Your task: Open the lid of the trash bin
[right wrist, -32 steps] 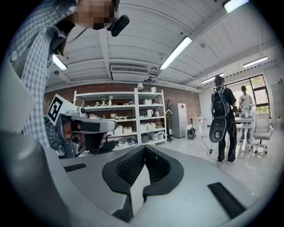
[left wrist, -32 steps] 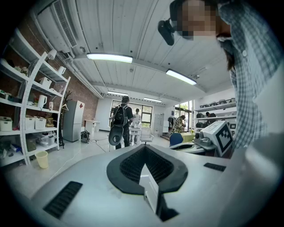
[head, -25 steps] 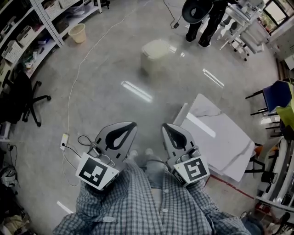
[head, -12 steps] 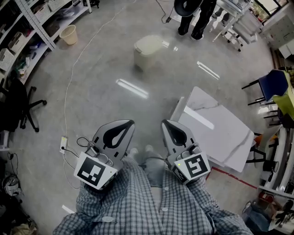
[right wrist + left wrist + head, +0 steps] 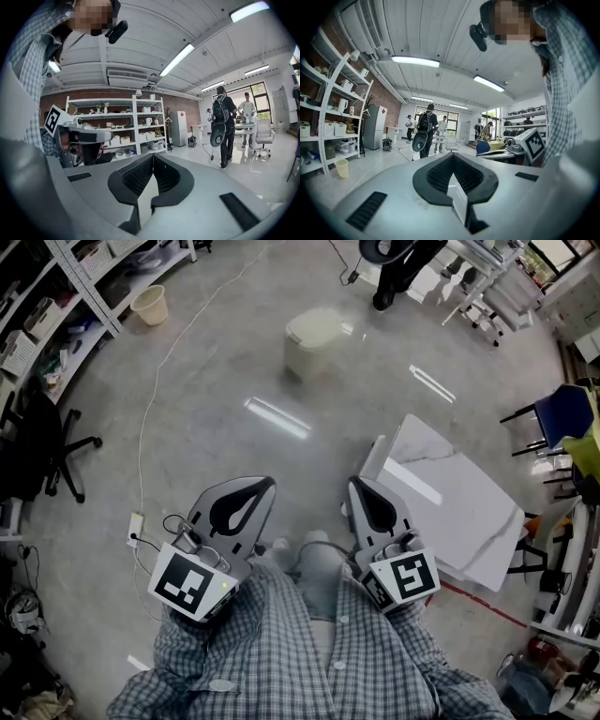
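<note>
A pale trash bin with its lid down stands on the floor far ahead in the head view. My left gripper and right gripper are held close to my body, well short of the bin. Both are shut with nothing between the jaws. In the left gripper view the left gripper points level across the room, and the right gripper does the same in its own view. The bin does not show in either gripper view.
A white slab table lies to the right. Shelving and a small beige bucket are at the far left, an office chair at left. A cable and power strip run across the floor. A person stands beyond the bin.
The view has shifted slightly; the bin sits a little further right and nearer in the frame. Both grippers stay shut near my body, the right one a bit further right.
</note>
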`<state>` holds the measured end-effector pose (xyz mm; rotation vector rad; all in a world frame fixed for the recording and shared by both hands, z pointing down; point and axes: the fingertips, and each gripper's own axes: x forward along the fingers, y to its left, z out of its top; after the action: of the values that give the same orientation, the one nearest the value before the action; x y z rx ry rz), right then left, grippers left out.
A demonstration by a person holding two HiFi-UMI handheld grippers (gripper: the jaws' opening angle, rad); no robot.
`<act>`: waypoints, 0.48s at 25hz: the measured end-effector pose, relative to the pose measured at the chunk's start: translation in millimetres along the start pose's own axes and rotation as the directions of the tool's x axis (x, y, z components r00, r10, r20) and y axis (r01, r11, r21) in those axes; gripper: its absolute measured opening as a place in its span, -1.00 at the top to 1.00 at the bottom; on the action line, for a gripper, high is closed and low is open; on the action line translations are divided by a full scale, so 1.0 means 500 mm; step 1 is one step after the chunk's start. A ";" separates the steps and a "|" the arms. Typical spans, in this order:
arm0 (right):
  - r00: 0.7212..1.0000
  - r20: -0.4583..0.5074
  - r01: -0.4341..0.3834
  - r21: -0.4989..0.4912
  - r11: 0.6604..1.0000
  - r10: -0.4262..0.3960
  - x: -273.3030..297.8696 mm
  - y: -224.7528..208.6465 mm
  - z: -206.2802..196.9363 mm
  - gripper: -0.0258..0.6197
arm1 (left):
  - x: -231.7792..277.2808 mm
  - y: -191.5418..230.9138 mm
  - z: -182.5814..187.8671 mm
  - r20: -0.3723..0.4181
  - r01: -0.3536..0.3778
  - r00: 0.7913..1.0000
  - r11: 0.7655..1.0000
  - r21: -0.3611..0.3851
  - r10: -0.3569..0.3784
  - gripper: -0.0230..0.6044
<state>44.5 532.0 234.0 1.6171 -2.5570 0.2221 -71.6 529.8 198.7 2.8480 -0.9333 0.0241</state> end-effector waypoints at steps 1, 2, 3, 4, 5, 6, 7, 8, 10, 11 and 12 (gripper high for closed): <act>1.000 0.000 -0.001 -0.001 1.000 0.001 0.000 0.004 0.000 0.86 | -0.005 0.003 -0.003 -0.006 -0.004 1.000 1.000 -0.010 0.004 0.91; 1.000 -0.001 -0.004 -0.005 1.000 0.004 0.000 0.007 0.000 0.86 | -0.007 0.005 -0.004 -0.006 -0.010 1.000 1.000 -0.017 0.010 0.91; 1.000 -0.003 -0.007 -0.010 1.000 0.007 0.000 0.008 0.000 0.86 | -0.007 0.008 -0.004 -0.004 -0.015 1.000 1.000 -0.020 0.015 0.91; 1.000 -0.005 -0.011 -0.014 1.000 0.011 0.002 0.008 -0.001 0.86 | -0.006 0.011 -0.005 -0.004 -0.020 1.000 1.000 -0.016 0.020 0.91; 1.000 -0.007 -0.014 -0.014 1.000 0.014 0.004 0.007 -0.002 0.86 | -0.005 0.014 -0.005 -0.006 -0.024 1.000 1.000 -0.009 0.023 0.91; 1.000 -0.007 -0.016 -0.014 1.000 0.016 0.007 0.007 -0.002 0.86 | -0.004 0.017 -0.005 -0.010 -0.026 1.000 1.000 -0.002 0.026 0.91; 1.000 -0.007 -0.017 -0.013 1.000 0.017 0.011 0.006 -0.002 0.86 | -0.002 0.022 -0.006 -0.019 -0.029 0.999 1.000 0.003 0.030 0.91; 1.000 -0.008 -0.018 -0.014 1.000 0.018 0.015 0.004 -0.003 0.86 | -0.001 0.027 -0.009 -0.031 -0.035 0.999 0.999 0.006 0.035 0.91; 1.000 -0.014 -0.020 -0.011 1.000 0.020 0.020 -0.005 -0.006 0.86 | 0.003 0.032 -0.016 -0.053 -0.044 0.998 0.999 0.002 0.044 0.91; 1.000 -0.020 -0.021 -0.007 1.000 0.021 0.024 -0.011 -0.009 0.86 | 0.007 0.032 -0.019 -0.058 -0.047 0.997 0.999 0.001 0.047 0.91; 0.999 -0.024 -0.024 -0.002 1.000 0.024 0.029 -0.018 -0.011 0.86 | 0.013 0.033 -0.020 -0.059 -0.051 0.997 0.999 -0.002 0.051 0.91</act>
<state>46.6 516.1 242.5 1.5740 -2.5595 0.2389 -76.1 514.2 211.3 2.8034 -0.9929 0.1121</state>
